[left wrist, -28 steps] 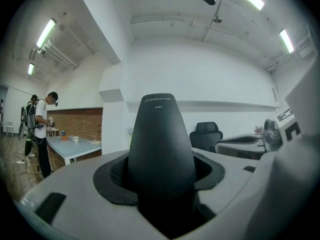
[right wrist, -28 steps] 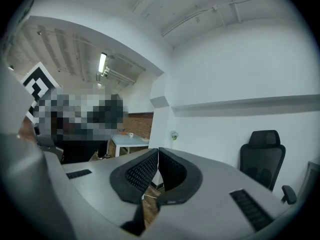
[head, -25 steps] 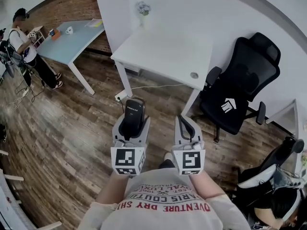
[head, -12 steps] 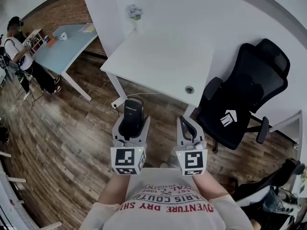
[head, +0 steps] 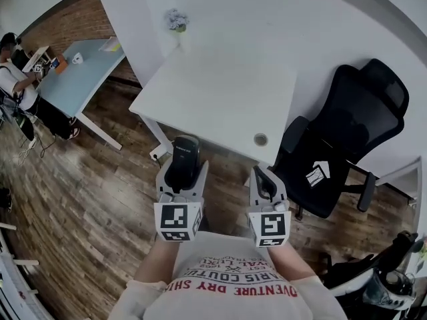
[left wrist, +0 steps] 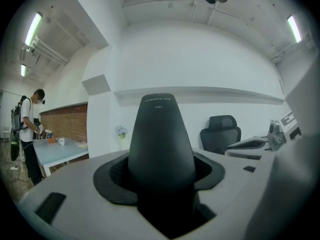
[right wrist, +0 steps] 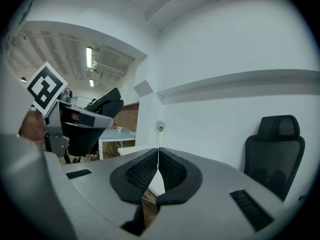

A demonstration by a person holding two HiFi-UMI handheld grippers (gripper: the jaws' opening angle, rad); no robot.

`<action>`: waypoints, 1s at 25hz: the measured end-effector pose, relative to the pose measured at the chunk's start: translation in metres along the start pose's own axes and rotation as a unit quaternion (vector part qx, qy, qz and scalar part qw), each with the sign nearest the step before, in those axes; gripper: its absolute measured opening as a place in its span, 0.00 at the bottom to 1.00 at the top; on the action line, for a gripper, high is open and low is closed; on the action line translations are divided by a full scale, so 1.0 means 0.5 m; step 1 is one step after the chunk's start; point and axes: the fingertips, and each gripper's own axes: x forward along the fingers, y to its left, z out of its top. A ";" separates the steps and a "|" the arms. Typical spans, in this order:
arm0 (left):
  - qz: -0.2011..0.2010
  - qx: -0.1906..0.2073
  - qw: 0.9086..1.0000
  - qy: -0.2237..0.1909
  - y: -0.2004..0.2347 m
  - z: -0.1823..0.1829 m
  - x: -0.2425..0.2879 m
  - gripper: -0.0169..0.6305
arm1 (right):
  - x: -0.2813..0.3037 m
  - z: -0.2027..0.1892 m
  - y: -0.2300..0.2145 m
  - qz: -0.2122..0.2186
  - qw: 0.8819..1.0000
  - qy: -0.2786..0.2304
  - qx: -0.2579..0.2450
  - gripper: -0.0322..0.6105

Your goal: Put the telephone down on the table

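A black cordless telephone (head: 183, 161) stands up between the jaws of my left gripper (head: 181, 172), which is shut on it; in the left gripper view the telephone (left wrist: 161, 139) fills the middle and hides what lies straight ahead. My right gripper (head: 264, 182) is shut with nothing in it, its pads meeting in the right gripper view (right wrist: 158, 170). Both grippers hang over the wooden floor, just short of the near edge of the white table (head: 220, 99). The left gripper with the telephone (right wrist: 90, 119) shows at the left of the right gripper view.
A small pot of flowers (head: 177, 20) stands at the white table's far left corner, and a round cable hole (head: 260, 139) lies near its front edge. A black office chair (head: 340, 139) stands right of the table. A light blue table (head: 80, 62) and a person (head: 17, 89) are far left.
The white table has come closer and lower in the head view, so I have moved toward it. The grippers keep their places, the left one still holding the telephone.
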 end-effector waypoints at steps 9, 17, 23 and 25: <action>-0.062 0.001 0.998 0.005 0.129 0.012 0.247 0.47 | 0.232 0.019 -0.057 -0.062 0.998 0.015 0.005 0.09; -0.122 -0.005 0.992 0.033 0.280 0.003 0.484 0.47 | 0.481 0.028 -0.076 -0.120 0.992 0.041 0.026 0.09; -0.166 -0.006 0.984 0.059 0.363 -0.032 0.632 0.47 | 0.626 0.011 -0.089 -0.155 0.985 0.057 0.056 0.09; -0.176 -0.007 0.982 0.069 0.381 -0.044 0.667 0.47 | 0.661 0.007 -0.095 -0.166 0.982 0.063 0.060 0.09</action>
